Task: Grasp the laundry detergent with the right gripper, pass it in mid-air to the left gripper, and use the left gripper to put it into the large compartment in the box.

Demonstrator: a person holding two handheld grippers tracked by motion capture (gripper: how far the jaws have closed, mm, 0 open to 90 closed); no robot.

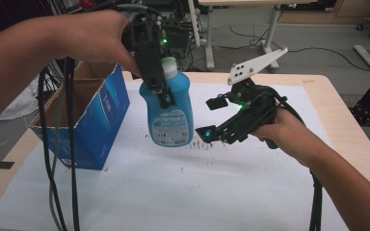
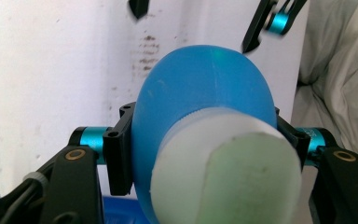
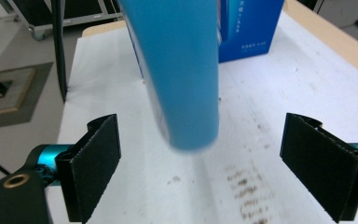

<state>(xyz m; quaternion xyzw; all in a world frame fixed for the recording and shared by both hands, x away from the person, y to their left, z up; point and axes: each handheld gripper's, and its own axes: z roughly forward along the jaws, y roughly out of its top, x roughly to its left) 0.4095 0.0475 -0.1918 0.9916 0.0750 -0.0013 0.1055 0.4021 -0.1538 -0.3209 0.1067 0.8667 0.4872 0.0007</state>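
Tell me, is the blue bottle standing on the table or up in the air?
Up in the air. The left gripper clamps the blue bottle below its white cap, bottom hanging clear above the white table cover.

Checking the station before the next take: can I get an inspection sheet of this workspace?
Surface: table under stained white paper.
Job's things: blue bottle with white cap, lifted above the paper.
Clutter: open blue box at left.
Grippers: left gripper shut on the bottle; right gripper open beside it, nothing between its jaws.
Cables: black cables hang at left.
Surroundings: desk legs and floor cables behind.
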